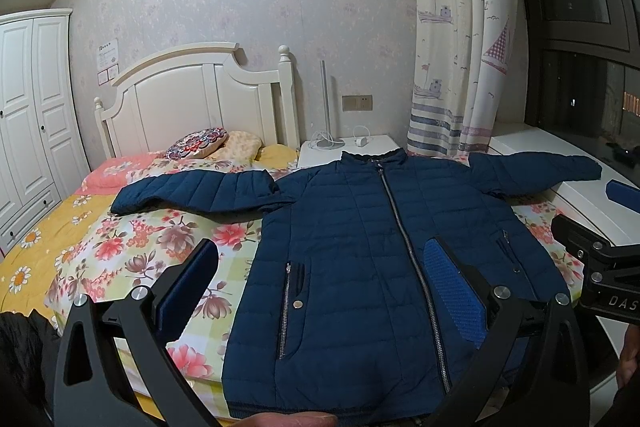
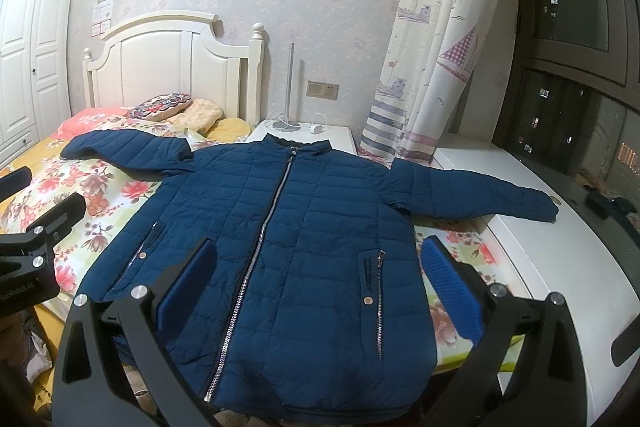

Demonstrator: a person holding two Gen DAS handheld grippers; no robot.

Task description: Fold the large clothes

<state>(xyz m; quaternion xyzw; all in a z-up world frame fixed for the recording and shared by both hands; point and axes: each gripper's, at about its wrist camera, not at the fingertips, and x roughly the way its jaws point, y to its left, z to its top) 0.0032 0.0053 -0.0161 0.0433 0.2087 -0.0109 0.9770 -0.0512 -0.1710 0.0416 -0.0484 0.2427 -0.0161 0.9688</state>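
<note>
A navy quilted jacket (image 1: 360, 247) (image 2: 288, 227) lies flat and zipped on the floral bed, front up, collar toward the nightstand. Both sleeves are spread out; the right sleeve (image 2: 480, 195) rests on the white window ledge, the left sleeve (image 1: 192, 193) on the bedding. My left gripper (image 1: 324, 267) hovers open above the jacket's lower left half, nothing between its blue pads. My right gripper (image 2: 316, 267) is open too, above the jacket's lower right half. Each gripper shows at the edge of the other's view.
The bed (image 1: 80, 239) has a floral sheet and pillows (image 1: 196, 145) at a white headboard. A white nightstand (image 2: 304, 135) with a lamp base and charger stands behind the collar. A curtain (image 2: 432, 67), a white ledge (image 2: 560, 259) and a wardrobe (image 1: 28, 115) surround the bed.
</note>
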